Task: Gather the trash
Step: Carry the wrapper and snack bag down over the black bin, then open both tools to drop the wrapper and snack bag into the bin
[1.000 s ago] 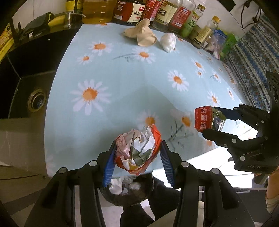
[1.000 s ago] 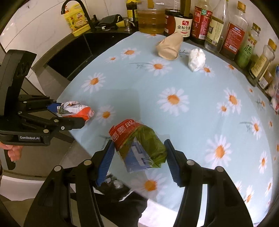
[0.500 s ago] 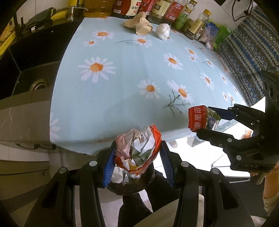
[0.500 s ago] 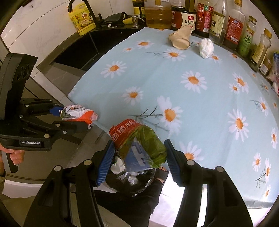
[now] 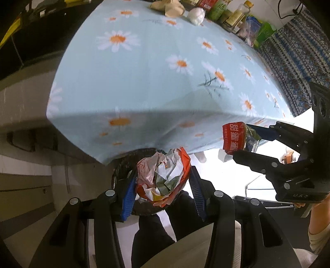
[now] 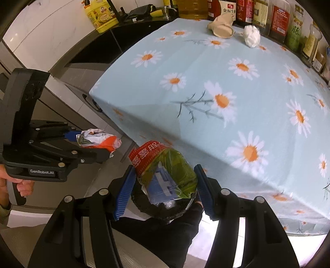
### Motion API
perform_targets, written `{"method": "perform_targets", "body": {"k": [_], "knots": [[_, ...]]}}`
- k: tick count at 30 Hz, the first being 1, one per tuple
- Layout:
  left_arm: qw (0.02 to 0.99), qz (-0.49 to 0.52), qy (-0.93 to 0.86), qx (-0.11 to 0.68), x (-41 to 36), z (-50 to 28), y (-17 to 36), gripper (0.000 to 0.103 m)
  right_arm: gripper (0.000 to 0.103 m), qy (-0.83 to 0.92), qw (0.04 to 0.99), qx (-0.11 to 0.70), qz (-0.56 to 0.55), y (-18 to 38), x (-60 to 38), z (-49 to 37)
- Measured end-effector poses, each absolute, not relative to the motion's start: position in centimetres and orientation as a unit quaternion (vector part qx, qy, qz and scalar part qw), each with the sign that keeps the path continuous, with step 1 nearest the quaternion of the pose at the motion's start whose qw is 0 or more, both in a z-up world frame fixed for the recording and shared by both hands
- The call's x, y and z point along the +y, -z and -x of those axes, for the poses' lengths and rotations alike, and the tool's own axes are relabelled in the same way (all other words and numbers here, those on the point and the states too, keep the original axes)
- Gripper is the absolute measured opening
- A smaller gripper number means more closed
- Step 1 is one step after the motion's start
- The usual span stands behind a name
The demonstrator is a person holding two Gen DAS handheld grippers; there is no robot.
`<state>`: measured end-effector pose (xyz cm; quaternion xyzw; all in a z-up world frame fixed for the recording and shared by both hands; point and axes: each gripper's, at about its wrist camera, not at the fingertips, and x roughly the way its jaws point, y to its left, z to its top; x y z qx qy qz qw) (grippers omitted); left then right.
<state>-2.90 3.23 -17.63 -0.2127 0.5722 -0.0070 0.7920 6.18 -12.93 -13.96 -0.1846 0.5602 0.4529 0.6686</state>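
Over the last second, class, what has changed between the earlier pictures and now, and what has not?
Both grippers carried their trash back off the daisy tablecloth and down over the black bin beside the table. The left gripper stays clamped on the crumpled wrapper, the right gripper on the red-and-green packet. The paper cup and white wad lie untouched.

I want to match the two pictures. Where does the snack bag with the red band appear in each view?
Left wrist view: snack bag at right, clamped in the right gripper.
Right wrist view: snack bag low in the centre, between this gripper's blue pads.
Shared landmark: white paper ball on the daisy tablecloth.
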Motion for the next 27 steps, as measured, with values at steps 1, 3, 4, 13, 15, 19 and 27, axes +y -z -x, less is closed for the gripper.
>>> {"method": "perform_targets", "body": {"k": [1,3,4,13,15,19,27], "knots": [[0.79,0.214,0.006,0.574,3.2,3.1,17.9,0.046,0.059,-0.453,0.668,0.562,0.183,14.2,-13.1,-6.0],[0.787,0.217,0.006,0.578,3.1,3.2,18.4,0.046,0.059,-0.453,0.664,0.567,0.181,14.8,-13.2,-5.5],[0.784,0.219,0.006,0.58,3.0,3.3,18.7,0.046,0.059,-0.453,0.662,0.57,0.18,15.1,-13.2,-5.3],[0.762,0.222,0.005,0.608,2.2,4.2,21.3,0.046,0.059,-0.439,0.64,0.606,0.173,19.0,-13.5,-4.0],[0.758,0.222,0.005,0.613,2.3,4.3,21.7,0.046,0.059,-0.435,0.637,0.613,0.172,19.7,-13.6,-3.9],[0.748,0.222,0.004,0.625,2.3,4.4,22.9,0.046,0.059,-0.431,0.63,0.624,0.167,20.9,-13.8,-3.4],[0.735,0.221,0.007,0.641,2.3,4.1,24.6,0.046,0.059,-0.425,0.62,0.639,0.161,22.3,-13.6,-3.0]]}}
